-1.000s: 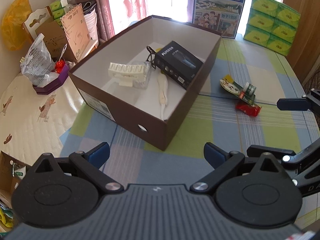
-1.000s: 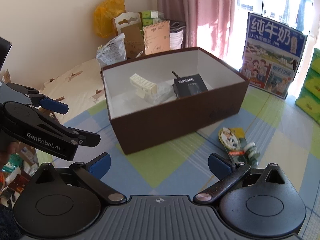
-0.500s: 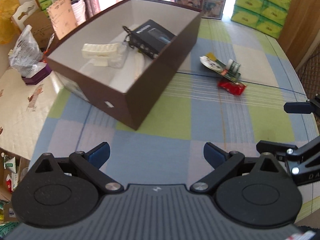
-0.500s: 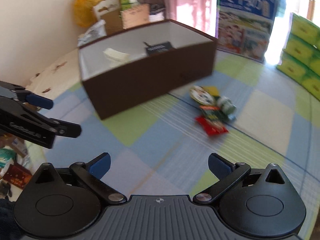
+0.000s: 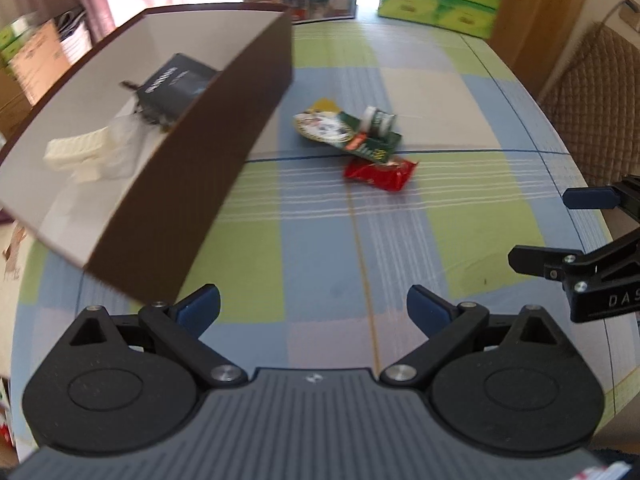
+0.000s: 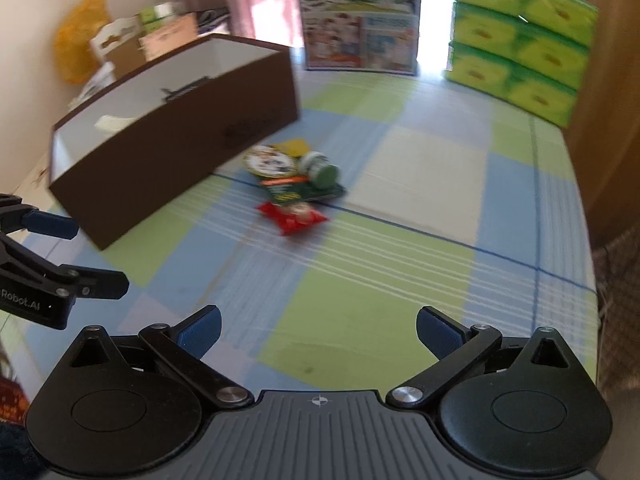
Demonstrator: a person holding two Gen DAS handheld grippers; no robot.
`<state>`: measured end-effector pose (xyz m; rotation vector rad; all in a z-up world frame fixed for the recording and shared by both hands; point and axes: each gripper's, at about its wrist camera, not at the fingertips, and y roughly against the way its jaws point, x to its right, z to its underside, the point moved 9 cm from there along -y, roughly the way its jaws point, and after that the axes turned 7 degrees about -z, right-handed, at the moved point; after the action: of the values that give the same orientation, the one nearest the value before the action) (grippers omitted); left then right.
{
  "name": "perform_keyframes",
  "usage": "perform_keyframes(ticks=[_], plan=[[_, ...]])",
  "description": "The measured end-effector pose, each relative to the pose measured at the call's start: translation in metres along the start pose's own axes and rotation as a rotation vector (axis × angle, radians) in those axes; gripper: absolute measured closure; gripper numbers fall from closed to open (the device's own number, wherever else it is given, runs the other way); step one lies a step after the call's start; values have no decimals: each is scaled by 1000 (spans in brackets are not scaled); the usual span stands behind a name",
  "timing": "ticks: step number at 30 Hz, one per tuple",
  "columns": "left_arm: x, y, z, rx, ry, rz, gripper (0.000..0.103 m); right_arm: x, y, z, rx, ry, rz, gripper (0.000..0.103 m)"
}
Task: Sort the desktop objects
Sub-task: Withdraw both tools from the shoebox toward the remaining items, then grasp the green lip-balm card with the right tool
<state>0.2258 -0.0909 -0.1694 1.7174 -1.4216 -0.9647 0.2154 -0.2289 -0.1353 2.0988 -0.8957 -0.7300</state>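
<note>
A brown cardboard box (image 5: 224, 152) (image 6: 168, 168) stands at the left of the checked tablecloth; inside lie a black carton (image 5: 174, 84) and a white plastic piece (image 5: 78, 152). Right of the box sits a small pile: a red snack packet (image 5: 380, 174) (image 6: 292, 216), a green flat packet (image 5: 348, 134) (image 6: 298, 192) and a small green-capped bottle (image 5: 378, 118) (image 6: 320, 168). My left gripper (image 5: 312, 308) is open and empty, well short of the pile. My right gripper (image 6: 318, 330) is open too, with nothing between its fingers, also short of the pile.
Green tissue packs (image 6: 520, 52) are stacked at the far right, a milk carton box (image 6: 360, 36) at the back. A woven chair (image 5: 592, 92) stands beyond the table's right edge. Clutter and a yellow bag (image 6: 76, 56) sit left of the box.
Both views have swung right and downward, away from the box and toward the snack pile, which now sits nearer the centre. Both grippers stayed open.
</note>
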Motion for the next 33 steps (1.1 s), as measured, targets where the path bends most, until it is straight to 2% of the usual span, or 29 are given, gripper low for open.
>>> perform_keyframes(ticks=[9,10,11,17,19,25,33], plan=[[16,-33,-37,37,-60,21,6,34,-16,-19,31,-63,4,3],[16,-36,-41,41,-63,23,6,34,-19,-23,38,-53,-6,8],[16,-40,-45,42,-67,23,6,34,-24,-27,40,-44,-16,19],[18,-66,-64,26,-61,22,8,33,-56,-55,47,-12,-111,56],[17,-74,-67,17,-56,23,8,32,-66,-65,53,9,-139,60],[16,-93,-76,-9,-46,33,8,31,-90,-92,55,49,-198,61],[13,-110,-90,-22,-37,37,8,25,-130,-114,27,119,-212,61]])
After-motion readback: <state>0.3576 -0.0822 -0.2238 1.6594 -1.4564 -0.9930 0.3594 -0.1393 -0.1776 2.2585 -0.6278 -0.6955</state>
